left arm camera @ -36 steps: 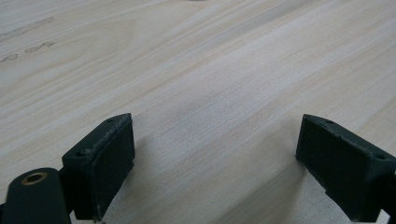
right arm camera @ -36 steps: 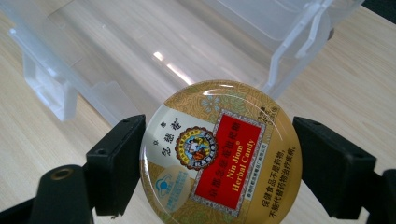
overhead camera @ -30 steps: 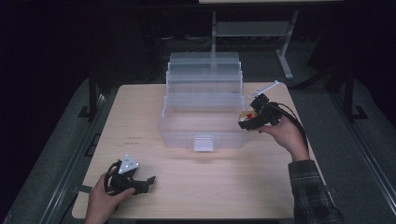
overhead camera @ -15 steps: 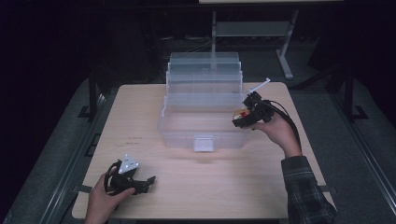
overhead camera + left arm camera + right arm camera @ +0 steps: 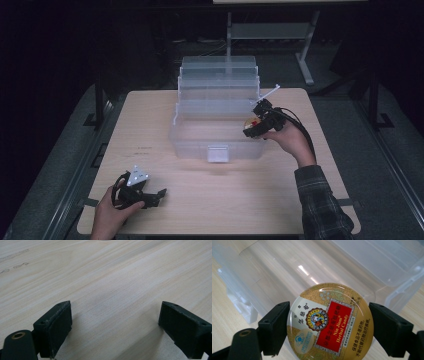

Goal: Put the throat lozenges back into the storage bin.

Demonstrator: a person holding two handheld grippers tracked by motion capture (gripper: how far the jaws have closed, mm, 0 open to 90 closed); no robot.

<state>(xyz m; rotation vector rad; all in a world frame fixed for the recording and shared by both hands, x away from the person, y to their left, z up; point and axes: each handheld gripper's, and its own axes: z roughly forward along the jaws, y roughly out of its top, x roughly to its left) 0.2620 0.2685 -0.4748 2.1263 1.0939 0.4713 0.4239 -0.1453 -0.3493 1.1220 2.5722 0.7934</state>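
Note:
A round gold candy tin (image 5: 330, 323) with a red "Nin Jiom Herbal Candy" label sits clamped between the jaws of my right gripper (image 5: 329, 330). In the high view that gripper (image 5: 254, 126) holds the tin (image 5: 250, 121) over the right end of a clear plastic tiered box (image 5: 216, 110), above its open bottom tray (image 5: 287, 282). My left gripper (image 5: 150, 196) rests low on the table's near left corner, jaws wide apart with only bare wood (image 5: 112, 295) between them.
The clear box stands open at the middle back of the light wooden table (image 5: 150, 135), its tiers stepped toward the far edge, a latch (image 5: 218, 153) on its front. A metal stand (image 5: 305, 60) is behind the table. Dark floor surrounds it.
My right gripper has carried the tin leftward and away from the person, from beside the box's right end to over its bottom tray. The left gripper has stayed put.

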